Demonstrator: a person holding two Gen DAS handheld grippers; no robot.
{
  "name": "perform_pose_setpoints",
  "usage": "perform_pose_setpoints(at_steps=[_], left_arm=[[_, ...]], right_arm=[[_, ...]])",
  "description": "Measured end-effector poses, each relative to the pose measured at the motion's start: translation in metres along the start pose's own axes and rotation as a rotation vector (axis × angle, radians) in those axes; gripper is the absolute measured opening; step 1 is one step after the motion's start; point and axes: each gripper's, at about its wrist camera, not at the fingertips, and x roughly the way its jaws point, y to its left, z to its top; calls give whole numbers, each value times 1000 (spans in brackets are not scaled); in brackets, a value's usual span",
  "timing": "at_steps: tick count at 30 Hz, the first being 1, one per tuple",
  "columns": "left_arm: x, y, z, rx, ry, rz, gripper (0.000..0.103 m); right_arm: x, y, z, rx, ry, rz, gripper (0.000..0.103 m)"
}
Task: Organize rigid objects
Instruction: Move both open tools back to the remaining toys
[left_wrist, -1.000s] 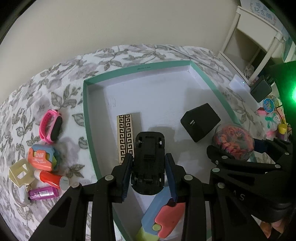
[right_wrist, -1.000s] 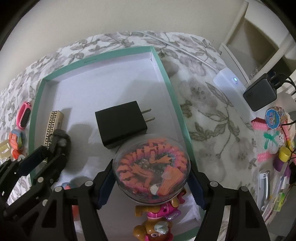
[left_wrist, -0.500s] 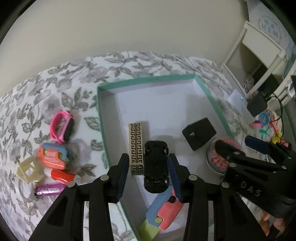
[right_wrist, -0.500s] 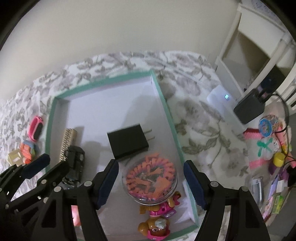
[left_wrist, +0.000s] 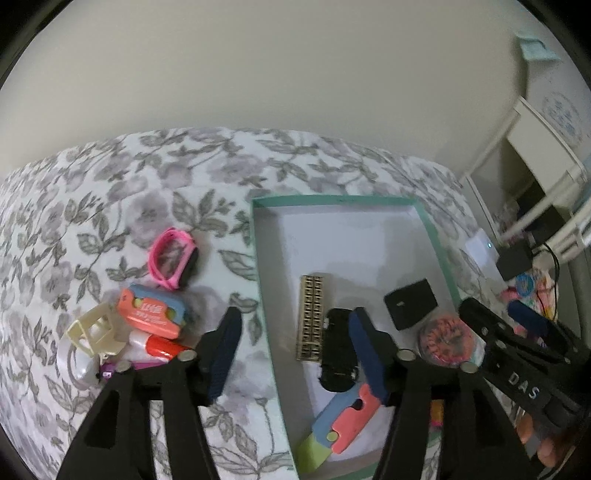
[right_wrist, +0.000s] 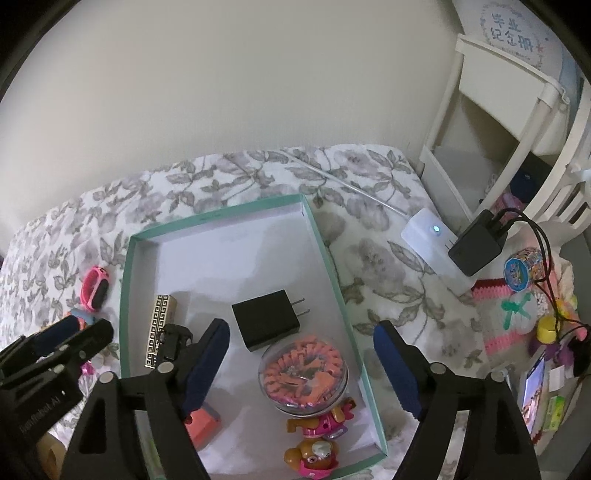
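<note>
Release step: left gripper (left_wrist: 293, 354) jaws opening, empty, above the black toy car (left_wrist: 338, 352) lying inside the teal tray (right_wrist: 334, 269). Right gripper (right_wrist: 301, 365) also opening, clear of the round case (right_wrist: 303, 377). Next: fetch the pink band (left_wrist: 173, 258) left of tray.

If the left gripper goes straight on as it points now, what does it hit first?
Probably the teal box, at its left wall: the left gripper straddles it, jaws opening and empty. Depth is uncertain.

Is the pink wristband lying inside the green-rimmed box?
No, the pink wristband lies on the floral bedspread, left of the green-rimmed box.
</note>
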Motion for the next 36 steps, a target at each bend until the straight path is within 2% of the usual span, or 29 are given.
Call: perform_pose_setpoints(at_steps=[3, 9, 11, 18, 21, 26, 36], left_arm=[[3, 8, 1, -31, 9, 6, 68], [7, 22, 0, -84, 18, 20, 70], [6, 25, 1, -95, 14, 17, 81], [4, 30, 2, -103, -5, 17, 83], [4, 30, 2, -100, -10, 22, 90], [2, 31, 2, -85, -42, 76, 91], [-7, 67, 1, -145, -11, 59, 91]], right_arm=[[2, 0, -1, 9, -3, 3, 95], [3, 1, -2, 21, -9, 19, 102], [3, 2, -2, 18, -8, 19, 102], [8, 3, -3, 28, -1, 15, 103], [11, 3, -4, 33, 9, 14, 103], [12, 7, -4, 19, 11, 11, 103], [18, 35, -8, -54, 24, -5, 103]])
